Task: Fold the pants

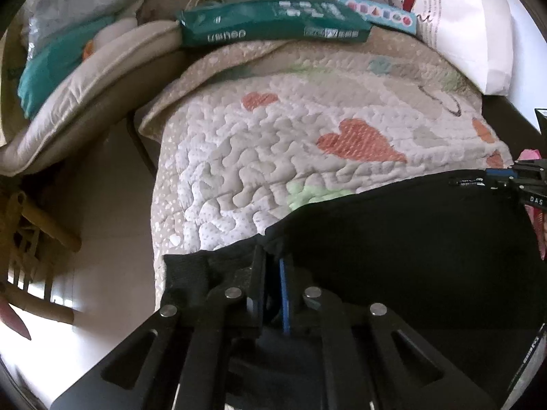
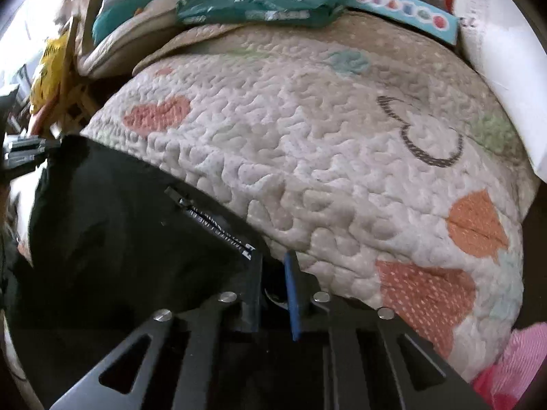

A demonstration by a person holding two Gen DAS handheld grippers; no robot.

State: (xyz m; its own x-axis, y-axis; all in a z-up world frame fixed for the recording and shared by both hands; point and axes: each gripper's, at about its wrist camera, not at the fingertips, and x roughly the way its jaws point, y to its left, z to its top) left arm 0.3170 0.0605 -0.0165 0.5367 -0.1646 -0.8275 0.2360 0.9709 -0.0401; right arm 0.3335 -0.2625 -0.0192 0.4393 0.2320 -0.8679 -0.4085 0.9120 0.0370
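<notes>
Black fabric fills the lower part of both views: the pants [image 1: 410, 239] lie stretched across the near edge of the quilt [image 1: 273, 136], with the quilt's hearts and stitching bare beyond them. We hold one end in each tool. Our left gripper [image 1: 271, 273] is clenched on the left end, its fingers nearly together with dark cloth bunched between them. Our right gripper [image 2: 273, 273] pinches the other end close to the zipper [image 2: 212, 222], though a narrow gap shows between its fingers, so the bite there looks thin to us.

We judge that we are carrying or spreading a fold, with the edge taut between both hands. The main risk is the right end slipping out, since so little cloth sits in that pinch; a sharp pull would free it and the fold would collapse. Uneven travel of the two hands would skew the edge and leave a crooked crease. The quilt's puckered surface may also drag on the fabric and wrinkle the lower layer. The green pack [image 1: 273, 24] and the light blue box [image 1: 376, 13] at the far side sit well apart, so they seem unlikely to interfere.
</notes>
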